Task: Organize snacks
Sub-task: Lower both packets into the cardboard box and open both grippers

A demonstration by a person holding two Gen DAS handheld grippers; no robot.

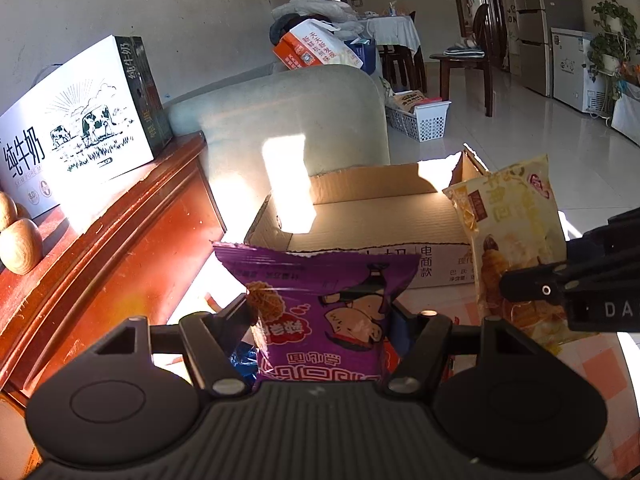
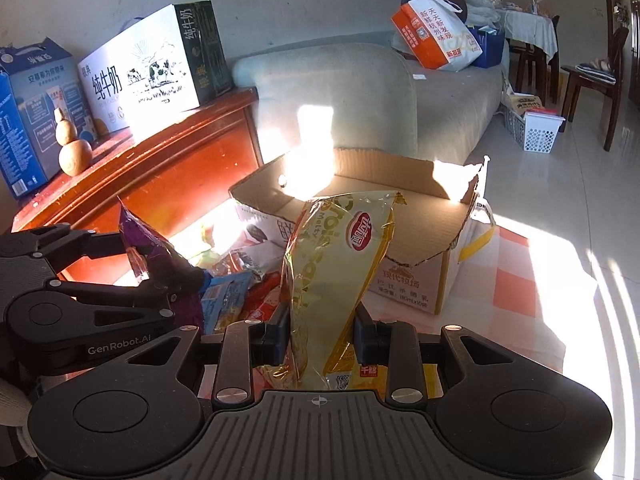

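Two hand-held grippers each hold a snack packet upright above a table covered in an orange-and-white checked cloth (image 2: 516, 280). The left gripper (image 1: 320, 320) is clenched on a purple snack packet (image 1: 320, 300), its fingers pressing the lower half of the bag from both sides. The right gripper (image 2: 318, 332) is clenched on a yellow croissant packet (image 2: 336, 264), pinched near its bottom so the crinkled top stands free. Just beyond both packets, toward the far edge of the table, sits an open cardboard box (image 2: 404, 280) with its flaps up and its inside looking bare, though glare from a sunlit patch hides part of the floor of it. A loose pile of other snacks (image 2: 240, 280) lies on the cloth at the box's left side, near the red wooden cabinet (image 2: 160, 168) that carries a milk carton case (image 2: 148, 72). Both packets appear ready to go into the box. The risks from here: the two grippers are close together, so moving both toward the opening at once could knock them into each other; a raised flap could catch a packet's edge and tip it outside; the slick, air-filled bags could slip from a low pinch; and squeezing harder could crush the contents.
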